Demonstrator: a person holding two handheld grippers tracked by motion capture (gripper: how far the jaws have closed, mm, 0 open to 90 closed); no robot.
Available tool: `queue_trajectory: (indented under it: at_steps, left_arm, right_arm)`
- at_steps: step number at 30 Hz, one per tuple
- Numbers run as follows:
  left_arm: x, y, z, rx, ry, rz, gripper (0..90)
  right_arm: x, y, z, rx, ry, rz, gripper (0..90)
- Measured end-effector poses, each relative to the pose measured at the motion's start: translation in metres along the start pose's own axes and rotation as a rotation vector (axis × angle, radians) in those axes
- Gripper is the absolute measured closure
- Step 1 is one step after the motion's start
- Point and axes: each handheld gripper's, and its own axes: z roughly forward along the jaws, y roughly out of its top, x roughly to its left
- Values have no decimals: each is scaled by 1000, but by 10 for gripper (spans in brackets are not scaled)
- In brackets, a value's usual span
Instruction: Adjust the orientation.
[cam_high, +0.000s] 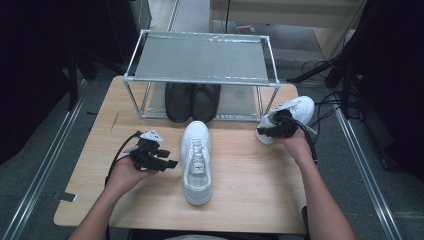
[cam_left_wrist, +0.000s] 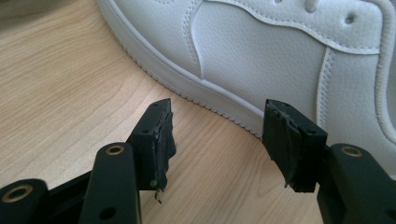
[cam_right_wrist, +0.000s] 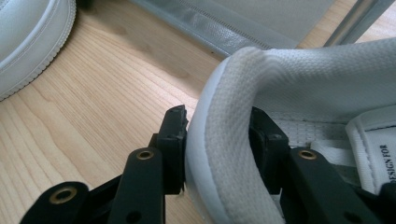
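On the wooden desk (cam_high: 240, 200), in front of a metal shoe rack (cam_high: 200, 57), the right gripper (cam_right_wrist: 217, 144) has its fingers clamped on the heel collar of a white sneaker (cam_high: 295, 112) near the rack's right leg. The left gripper (cam_left_wrist: 217, 140) waits, fingers apart, beside the middle sneaker (cam_high: 196, 160). Next: probably lifting the shoe onto the rack

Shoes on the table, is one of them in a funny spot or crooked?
Yes. One white sneaker lies straight in the middle of the table, but its partner, the other white sneaker, sits askew at the far right edge beside the rack. The right gripper pinches its padded heel collar. The black shoes sit neatly under the rack.
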Motion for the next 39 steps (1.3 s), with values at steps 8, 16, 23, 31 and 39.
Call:
queue_trajectory:
  at_steps: [8,16,23,31,39]
  left_arm:
    - [4,-1,-5,-18,12,-10,436]
    - [6,0,-9,-53,37,-17,437]
    - [9,1,-8,-46,31,-15,437]
    - [9,5,-4,-33,20,-7,436]
    - [10,12,1,-35,10,7,436]
  right_arm:
    - [8,9,-7,14,-29,-22,727]
    - [13,7,-14,19,-78,-42,721]
    - [25,6,-13,65,-113,-87,711]
    - [35,2,-20,68,-121,-89,704]
    - [43,-5,-26,85,-123,-95,702]
